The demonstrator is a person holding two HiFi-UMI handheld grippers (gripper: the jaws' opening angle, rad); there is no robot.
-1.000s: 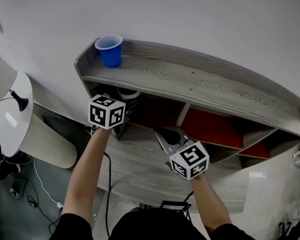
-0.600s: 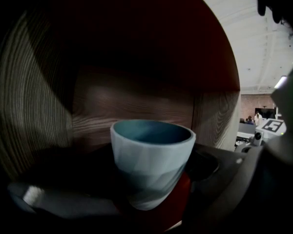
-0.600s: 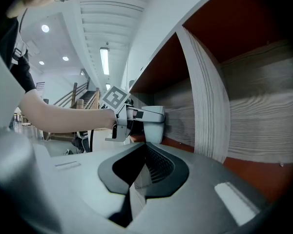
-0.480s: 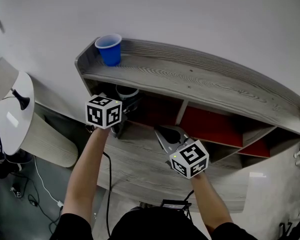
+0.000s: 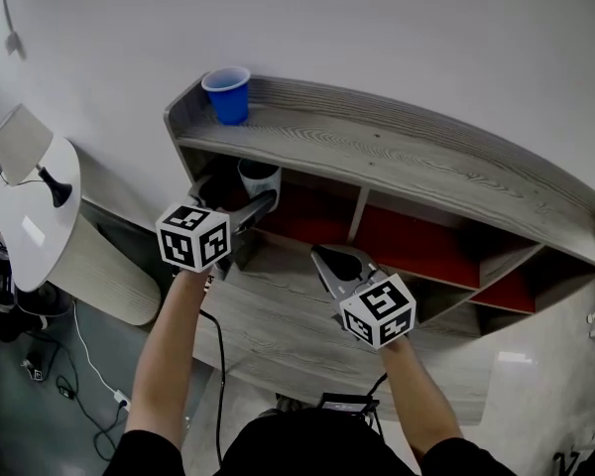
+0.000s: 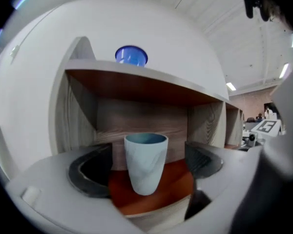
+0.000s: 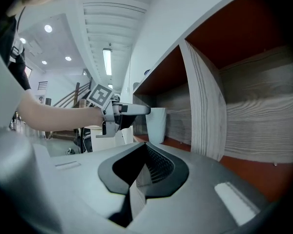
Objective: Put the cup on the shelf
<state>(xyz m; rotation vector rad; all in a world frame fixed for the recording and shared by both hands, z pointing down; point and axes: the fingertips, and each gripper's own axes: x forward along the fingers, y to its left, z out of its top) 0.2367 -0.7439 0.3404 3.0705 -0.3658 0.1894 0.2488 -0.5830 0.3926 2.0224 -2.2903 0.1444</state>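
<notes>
Head view: the left gripper is pointing into the shelf's lower left compartment, where the cup is standing. Left gripper view: its 2 jaws, just opening, are gaping wide around the pale, upright cup without touching it, apparently releasing it. Right gripper view: the right gripper is idling, jaws together, empty.

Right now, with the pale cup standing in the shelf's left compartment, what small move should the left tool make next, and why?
Probably draw the left tool straight back: its jaws have just been opening and stand wide; the pale cup stands upright between them, untouched, on the shelf floor.
</notes>
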